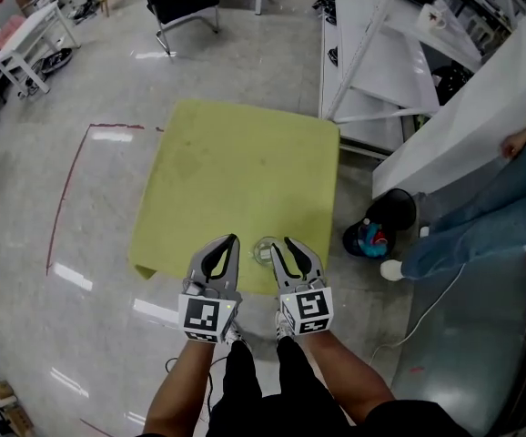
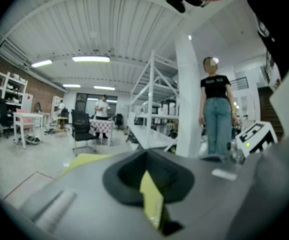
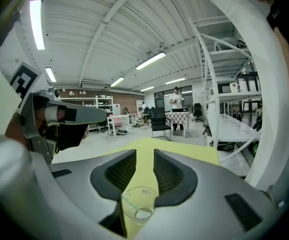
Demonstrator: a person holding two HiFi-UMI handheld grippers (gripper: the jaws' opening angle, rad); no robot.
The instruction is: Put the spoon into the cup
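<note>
- A workshop with a glossy grey floor (image 1: 90, 89); a low table (image 1: 245, 171) covered in yellow-green stands in the open, probably so the person can reach it freely from the near side
- The cup (image 1: 265, 249), a clear glass, stands upright near the table's near edge, in easy reach of both hands; in the head view it lies between the two grippers
- The right gripper (image 1: 292, 251) has its jaws wide apart and grips nothing. In its own view the cup (image 3: 138, 209) shows through the gap between them, lower down, with neither pad pressing on it. This looks like jaws lined up over the cup's mouth, the pose for dropping something in
- The left gripper (image 1: 230, 244) is closed tip to tip and holds nothing. Only a sliver of yellow table shows behind its pads in the left gripper view. It hangs just beside the cup, apparently idle, perhaps ready to steady the glass
- The spoon cannot be made out in any view, neither on the table nor clearly inside the glass. Whether it already lies in the cup cannot be told
- A seated person's legs (image 1: 481, 226) are off to the right, well apart from the table and no part of the work
</note>
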